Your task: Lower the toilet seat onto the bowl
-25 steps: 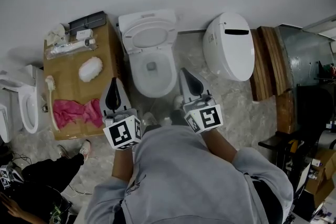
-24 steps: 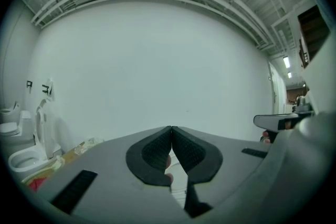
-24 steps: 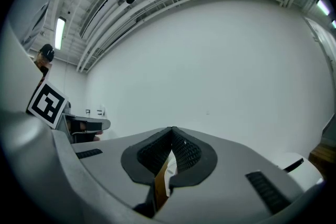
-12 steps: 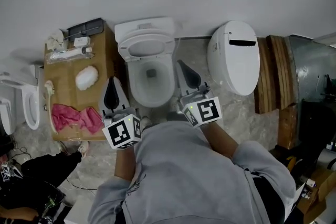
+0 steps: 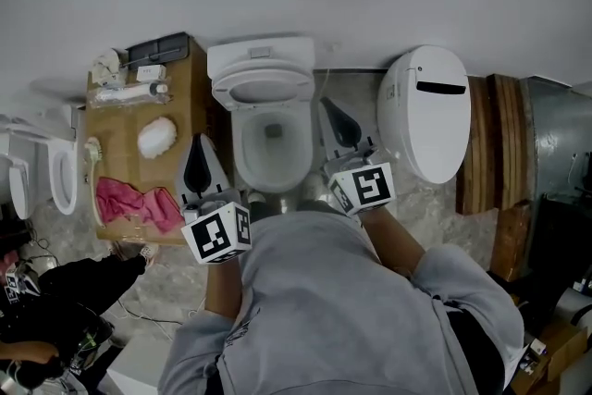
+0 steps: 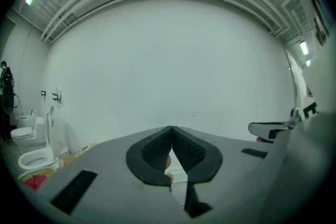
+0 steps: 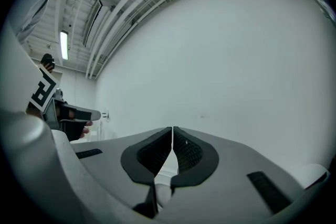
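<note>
Toilet seat (image 5: pixel 225 90) stands raised above the open bowl (image 5: pixel 239 153).

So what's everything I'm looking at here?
Middle toilet: 1, white, straight ahead, its seat raised.
Right toilet: 1, white, lid down.
Left toilet: 1, white, at the far left edge.
Stand: 1, brown, left of the middle toilet.
Cloth: 1, pink, on the stand.
Fluffy pad: 1, white, on the stand.
Tray: 1, black, at the stand's back edge.
Planks: several, brown, far right.
Bystander: 1, in black, lower left.
Left claw, right claw: grey with black tips, both shut and empty, either side of the bowl.
</note>
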A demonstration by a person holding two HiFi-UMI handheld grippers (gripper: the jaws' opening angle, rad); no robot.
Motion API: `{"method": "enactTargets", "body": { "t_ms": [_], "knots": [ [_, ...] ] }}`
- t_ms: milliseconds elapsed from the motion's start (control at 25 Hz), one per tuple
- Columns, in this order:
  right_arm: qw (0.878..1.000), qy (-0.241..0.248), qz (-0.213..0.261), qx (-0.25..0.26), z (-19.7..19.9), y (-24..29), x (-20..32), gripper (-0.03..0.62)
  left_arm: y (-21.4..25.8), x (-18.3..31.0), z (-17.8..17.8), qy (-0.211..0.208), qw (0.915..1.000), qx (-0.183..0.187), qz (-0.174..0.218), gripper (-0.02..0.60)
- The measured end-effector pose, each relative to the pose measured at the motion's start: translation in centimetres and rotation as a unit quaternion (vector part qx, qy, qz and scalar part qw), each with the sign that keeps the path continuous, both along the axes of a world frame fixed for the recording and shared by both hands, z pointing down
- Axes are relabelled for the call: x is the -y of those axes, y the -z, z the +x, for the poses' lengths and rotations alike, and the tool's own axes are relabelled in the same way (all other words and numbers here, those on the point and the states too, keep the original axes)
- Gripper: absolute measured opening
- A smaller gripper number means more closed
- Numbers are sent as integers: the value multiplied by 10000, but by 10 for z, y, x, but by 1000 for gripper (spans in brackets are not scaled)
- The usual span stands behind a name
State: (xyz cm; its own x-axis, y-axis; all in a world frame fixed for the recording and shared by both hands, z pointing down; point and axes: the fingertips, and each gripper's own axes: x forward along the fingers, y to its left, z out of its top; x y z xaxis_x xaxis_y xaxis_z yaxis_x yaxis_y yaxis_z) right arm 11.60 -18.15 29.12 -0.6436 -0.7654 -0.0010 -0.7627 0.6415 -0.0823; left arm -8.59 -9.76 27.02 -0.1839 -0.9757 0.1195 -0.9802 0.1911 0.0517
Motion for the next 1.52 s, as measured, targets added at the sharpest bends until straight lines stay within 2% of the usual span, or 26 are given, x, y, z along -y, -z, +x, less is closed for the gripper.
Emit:
{"method": "enactTargets", "body": {
  "t_ms": [360,520,640,720,1120,1520],
  "knots": [
    [9991,0,145,-406,-41,-6,15,3,-4,21,-35,-309,9995,-18,20,0],
    [9975,4,443,-552,-62,-1,20,9,-6,29,-50,-418,9990,-125,73,0],
    [9956,122,588,-723,-78,-4,27,27,-9,30,-56,-578,9982,-72,114,0],
    [9949,172,593,-803,-85,-8,34,44,-11,31,-59,-632,9979,-54,128,0],
    [9907,241,555,-1217,-110,-28,57,44,-25,30,-78,-595,9981,-145,60,0],
    [9795,626,283,-1896,-126,-76,73,51,-36,41,-74,-706,9973,-195,-13,0]
  ]
}}
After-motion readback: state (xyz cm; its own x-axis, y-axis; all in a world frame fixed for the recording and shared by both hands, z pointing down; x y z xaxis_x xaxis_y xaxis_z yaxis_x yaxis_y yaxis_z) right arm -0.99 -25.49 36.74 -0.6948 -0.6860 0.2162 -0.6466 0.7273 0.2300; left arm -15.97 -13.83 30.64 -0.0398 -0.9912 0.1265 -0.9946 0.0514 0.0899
